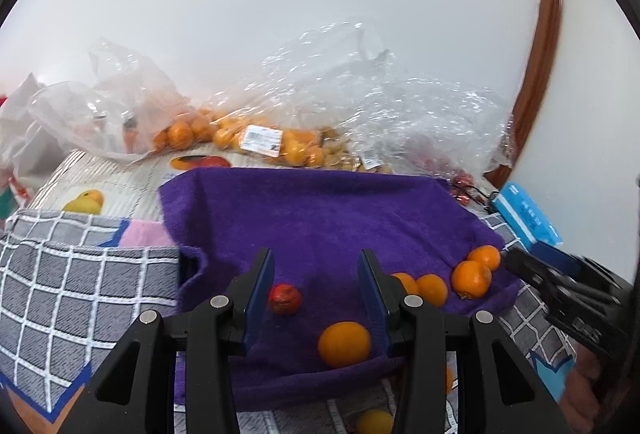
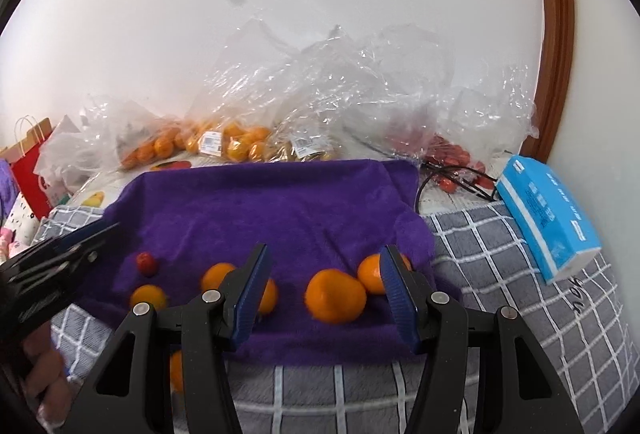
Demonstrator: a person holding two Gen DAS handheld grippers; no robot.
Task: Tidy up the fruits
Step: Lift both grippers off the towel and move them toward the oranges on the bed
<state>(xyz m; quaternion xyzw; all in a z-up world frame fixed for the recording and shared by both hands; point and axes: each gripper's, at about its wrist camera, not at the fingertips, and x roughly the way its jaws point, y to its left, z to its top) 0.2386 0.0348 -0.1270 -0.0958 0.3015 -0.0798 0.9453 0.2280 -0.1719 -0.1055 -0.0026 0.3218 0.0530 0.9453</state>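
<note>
The purple towel (image 2: 260,202) is the landmark here, spread over a grey checked cloth (image 2: 500,254), with clear bags of fruit (image 2: 240,142) heaped along its far edge and a blue tissue box (image 2: 548,214) off its right side. Along the towel's near edge lie the loose fruits: a row of oranges and, toward the towel's left, one small red fruit (image 2: 146,263). The right claw (image 2: 324,290) hangs wide open and empty over that near edge, and the biggest orange (image 2: 335,296) sits squarely in its gap, just ahead of the fingertips; it is round, so no axis matters. The left claw (image 1: 316,298), also open and empty, has another orange (image 1: 344,344) low between its fingers with the red fruit beside its left finger. I'd judge the right claw better placed to close first.
</note>
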